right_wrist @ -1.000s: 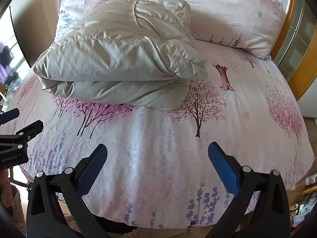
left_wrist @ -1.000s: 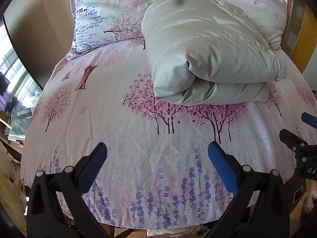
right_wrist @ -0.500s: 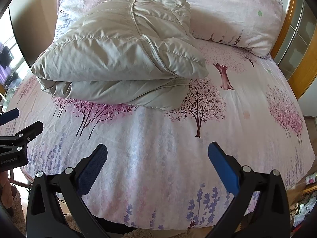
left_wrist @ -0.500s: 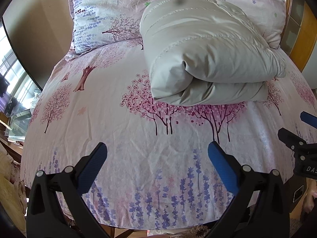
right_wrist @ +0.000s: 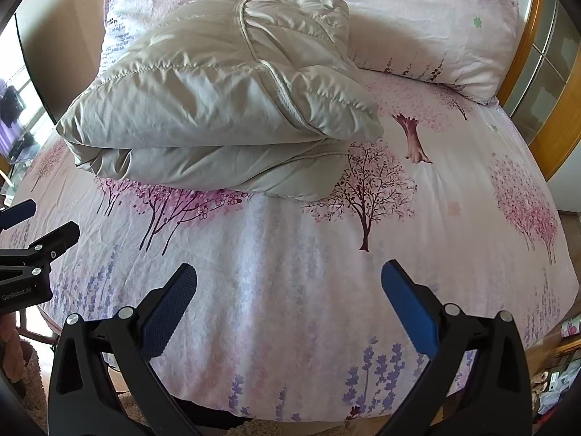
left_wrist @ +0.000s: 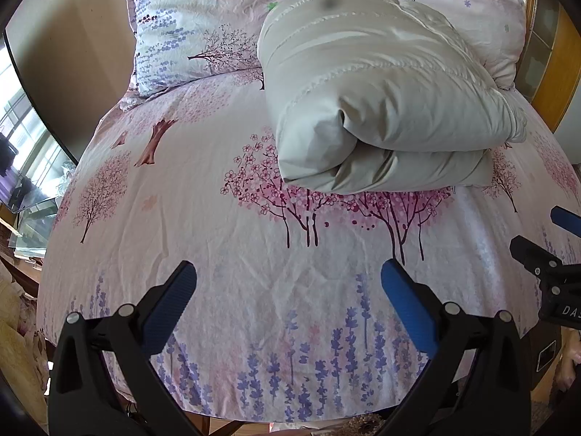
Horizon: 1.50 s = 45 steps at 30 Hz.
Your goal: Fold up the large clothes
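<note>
Folded grey puffer jacket (left_wrist: 381, 101) lying on bed (left_wrist: 225, 247), toward the head end, far edge touching pink floral pillow (left_wrist: 483, 21); second pillow (left_wrist: 189, 25) with lavender print just beside it on the other side. Jacket doubled over into thick bundle, fold roll facing left wrist camera, seam and elastic hem visible on top in right wrist view (right_wrist: 225, 109). Sheet printed with pink trees and purple lavender, lightly wrinkled near foot end. Left claw (left_wrist: 288, 290) spread wide, blue pads apart, gripping nothing, hovering over foot end of bed, well apart from jacket. Right claw (right_wrist: 288, 290) likewise spread wide, nothing between pads, over foot end, well apart from jacket. Each claw visible at edge of the other's view: right one (left_wrist: 548, 254) at right border, left one (right_wrist: 36, 239) at left border. Wooden frame (right_wrist: 526, 54) with glass panes beside bed on right; window (left_wrist: 21, 138) at far left.
</note>
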{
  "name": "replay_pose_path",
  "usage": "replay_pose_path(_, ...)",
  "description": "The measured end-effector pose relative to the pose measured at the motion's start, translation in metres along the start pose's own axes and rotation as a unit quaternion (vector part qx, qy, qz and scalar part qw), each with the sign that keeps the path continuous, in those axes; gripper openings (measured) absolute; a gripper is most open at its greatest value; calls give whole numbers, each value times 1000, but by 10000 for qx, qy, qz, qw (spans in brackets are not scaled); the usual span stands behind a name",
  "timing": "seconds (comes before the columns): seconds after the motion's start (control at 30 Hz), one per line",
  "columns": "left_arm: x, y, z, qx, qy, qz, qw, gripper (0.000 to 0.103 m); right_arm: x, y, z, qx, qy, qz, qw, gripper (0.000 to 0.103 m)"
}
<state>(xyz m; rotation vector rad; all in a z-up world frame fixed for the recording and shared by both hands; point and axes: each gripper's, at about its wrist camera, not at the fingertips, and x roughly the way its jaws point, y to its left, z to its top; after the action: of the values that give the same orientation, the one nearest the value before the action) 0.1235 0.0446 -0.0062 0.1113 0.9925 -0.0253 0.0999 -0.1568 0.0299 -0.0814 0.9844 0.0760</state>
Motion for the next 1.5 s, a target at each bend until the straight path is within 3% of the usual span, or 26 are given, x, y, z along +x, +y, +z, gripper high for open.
replay_pose_path(1.5,2,3,1,-44,4,-42,10000,101,6,2,0,18,38,76,10000,102)
